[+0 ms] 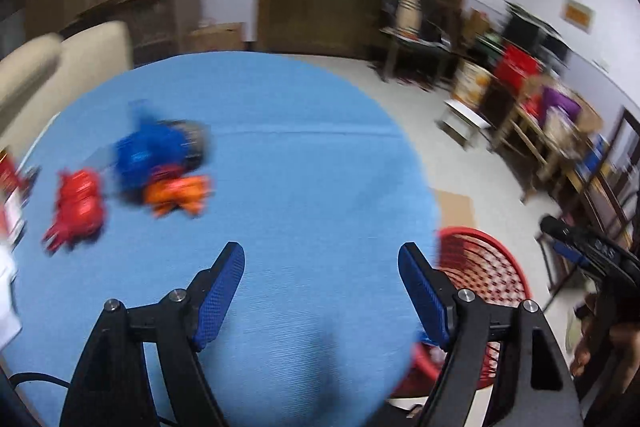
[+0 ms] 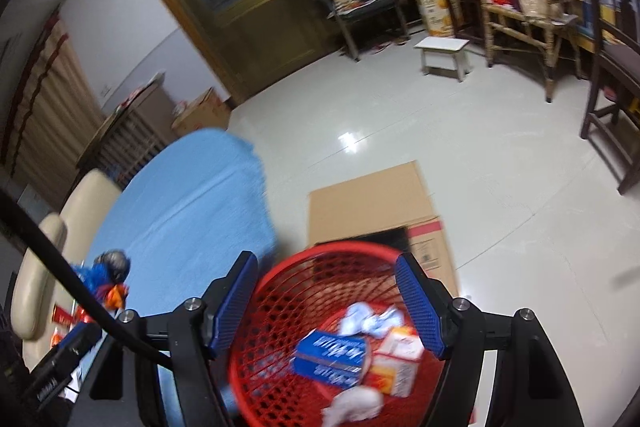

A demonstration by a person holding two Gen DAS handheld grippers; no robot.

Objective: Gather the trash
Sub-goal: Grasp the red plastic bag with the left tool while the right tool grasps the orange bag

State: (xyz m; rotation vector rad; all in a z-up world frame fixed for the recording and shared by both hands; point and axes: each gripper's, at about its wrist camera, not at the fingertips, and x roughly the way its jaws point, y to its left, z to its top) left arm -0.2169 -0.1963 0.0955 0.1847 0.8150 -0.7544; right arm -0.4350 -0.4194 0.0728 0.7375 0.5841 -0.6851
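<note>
Left wrist view: you are looking across the blue desk [image 1: 280, 147], with your left gripper [image 1: 320, 291] hanging over bare cloth, its jaws standing wide apart and nothing sitting between them.
Remaining trash: a cluster of crumpled wrappers is lying up and to the left of those jaws — a red wrapper [image 1: 78, 205] nearest the desk's left edge, a blue wrapper [image 1: 150, 157] beside it, an orange wrapper [image 1: 178, 195] tucked just under the blue one. Blur is hiding finer detail.
Long axis: the cluster is stretching roughly left to right across the view, so your jaws are lining up across it rather than along it.
Right wrist view: your right gripper [image 2: 326, 301] is hovering over the red basket [image 2: 280, 315], jaws apart and gripping nothing; a blue box [image 2: 332, 357], an orange-and-white box [image 2: 396, 363] and crumpled paper [image 2: 354, 405] are already lying inside.
Basket position: it is sitting on the floor just off the desk's right edge.
Nearer hand: your left one looks nearer, judging by the wrappers showing small and far left in the right view.
Likely next move: you are probably heading left and forward to the orange or red wrapper.
</note>
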